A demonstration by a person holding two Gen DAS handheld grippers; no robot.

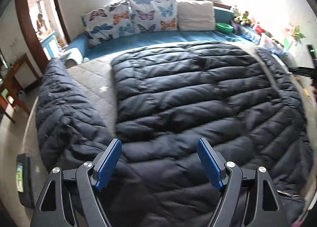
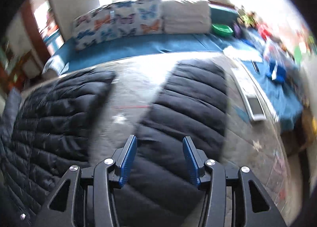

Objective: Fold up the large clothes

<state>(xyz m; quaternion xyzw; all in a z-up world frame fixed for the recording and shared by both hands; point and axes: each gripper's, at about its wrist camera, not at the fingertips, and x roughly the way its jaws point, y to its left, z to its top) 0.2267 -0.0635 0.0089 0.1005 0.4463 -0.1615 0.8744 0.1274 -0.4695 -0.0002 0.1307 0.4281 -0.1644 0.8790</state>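
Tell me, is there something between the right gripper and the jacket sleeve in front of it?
Nothing visible. The right gripper is open, with the black sleeve directly ahead of its fingers and only the grey quilt around it. The view is blurred, so small items could be missed.

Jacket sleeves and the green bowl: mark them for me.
left sleeve (image 1: 65,108), left wrist view, on its quilted middle.
right sleeve (image 2: 190,96), right wrist view, on its quilted middle.
green bowl (image 1: 224,28), left wrist view, on its rim.
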